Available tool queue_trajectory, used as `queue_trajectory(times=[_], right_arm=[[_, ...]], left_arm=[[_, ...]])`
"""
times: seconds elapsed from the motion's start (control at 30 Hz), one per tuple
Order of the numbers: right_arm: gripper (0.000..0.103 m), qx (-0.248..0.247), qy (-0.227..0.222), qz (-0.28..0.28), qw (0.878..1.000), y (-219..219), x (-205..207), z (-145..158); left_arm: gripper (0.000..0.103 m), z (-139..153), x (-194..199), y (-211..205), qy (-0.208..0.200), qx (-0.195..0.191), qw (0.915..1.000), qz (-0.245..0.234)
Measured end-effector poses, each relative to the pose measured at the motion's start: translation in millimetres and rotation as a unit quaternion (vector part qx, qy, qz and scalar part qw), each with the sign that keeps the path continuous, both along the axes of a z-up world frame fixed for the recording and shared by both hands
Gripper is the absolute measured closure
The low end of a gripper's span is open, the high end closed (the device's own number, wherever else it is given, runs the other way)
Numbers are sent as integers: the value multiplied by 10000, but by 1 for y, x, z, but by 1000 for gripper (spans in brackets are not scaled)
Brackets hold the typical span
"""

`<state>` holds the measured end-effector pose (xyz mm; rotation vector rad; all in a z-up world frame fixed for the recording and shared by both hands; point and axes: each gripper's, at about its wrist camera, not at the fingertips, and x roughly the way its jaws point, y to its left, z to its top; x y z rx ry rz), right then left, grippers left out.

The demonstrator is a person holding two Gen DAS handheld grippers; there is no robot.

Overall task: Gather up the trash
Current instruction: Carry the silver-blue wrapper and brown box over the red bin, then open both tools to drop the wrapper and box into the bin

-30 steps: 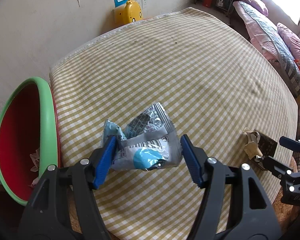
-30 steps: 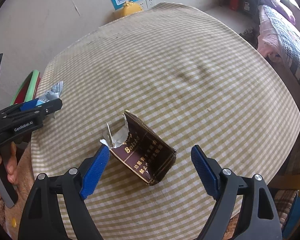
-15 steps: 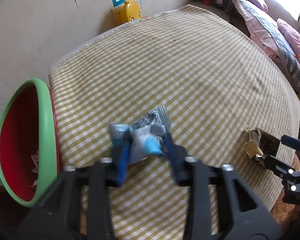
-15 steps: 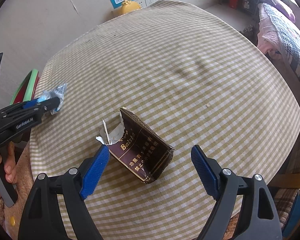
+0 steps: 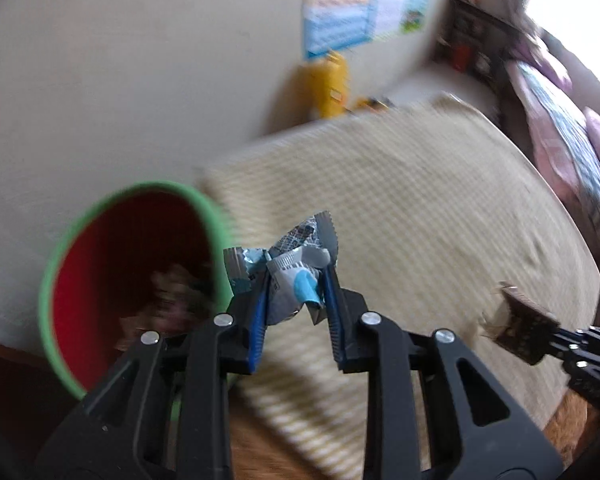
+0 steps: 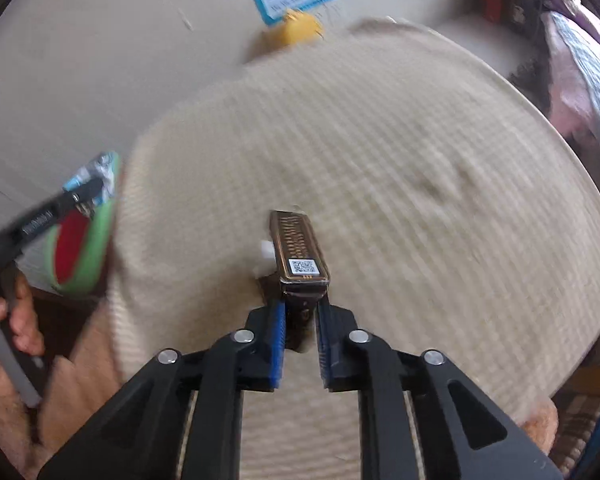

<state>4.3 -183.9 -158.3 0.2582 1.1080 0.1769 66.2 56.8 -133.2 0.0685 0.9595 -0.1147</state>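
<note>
Checked tablecloth (image 6: 420, 160) fills both views, where the left gripper (image 5: 294, 300), clenching a crumpled foil wrapper (image 5: 296, 264), hovers just right of the red bin (image 5: 112, 264), nearer it than the right gripper (image 6: 302, 320) clamping a brown carton (image 6: 300, 252).

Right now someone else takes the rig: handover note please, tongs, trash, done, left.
Left tongs: shut on the silver-blue wrapper, held off the table next to the green-rimmed red bin.
Right tongs: shut on the brown carton, lifted over the checked tablecloth.
Done: both pieces gripped; the bin already holds some trash.
Left: release the wrapper over the bin, then carry the carton across to it and drop that too. Both views are motion-blurred, so confirm each grip first.
</note>
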Motion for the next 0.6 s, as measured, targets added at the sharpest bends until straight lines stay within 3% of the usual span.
queue_trajectory(times=[0.23, 0.37, 0.43, 0.47, 0.53, 0.6], right_arm=[[91, 797, -411, 1118, 9897, 111, 49, 44], [91, 786, -530, 1630, 9821, 172, 67, 55], [86, 822, -550, 1733, 9799, 186, 73, 55], [84, 881, -537, 1752, 9791, 194, 78, 54], [52, 946, -580, 1669, 9797, 197, 85, 53], [49, 935, -709, 1514, 9815, 189, 83, 57]], left_arm=[[77, 7, 0, 98, -21, 149, 9937, 1111], [77, 1, -3, 137, 120, 98, 9881, 1532], [70, 1, -5, 146, 142, 78, 9868, 1610], [59, 1, -6, 150, 117, 114, 9857, 1678], [52, 2, -8, 155, 47, 34, 9846, 1745], [35, 4, -10, 156, -16, -38, 9841, 1777]])
